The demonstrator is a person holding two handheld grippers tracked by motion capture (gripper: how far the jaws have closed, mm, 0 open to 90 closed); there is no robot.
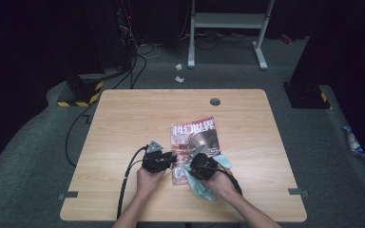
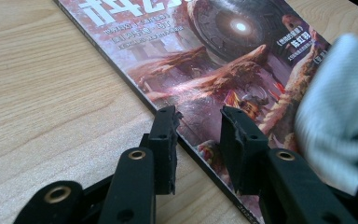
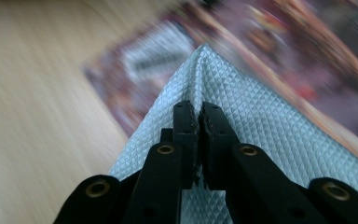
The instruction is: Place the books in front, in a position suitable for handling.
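On table (image 1: 123,123): right hand-held gripper (image 3: 199,112) clenched on pale cloth (image 3: 261,121) over magazine (image 1: 195,135); left hand-held gripper (image 2: 198,119) released, straddling magazine edge.

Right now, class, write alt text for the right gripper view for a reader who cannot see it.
The right gripper has its two black jaws pinched shut on a fold of pale blue cloth with a diamond weave. Behind it, blurred, a magazine lies flat on a wooden table.
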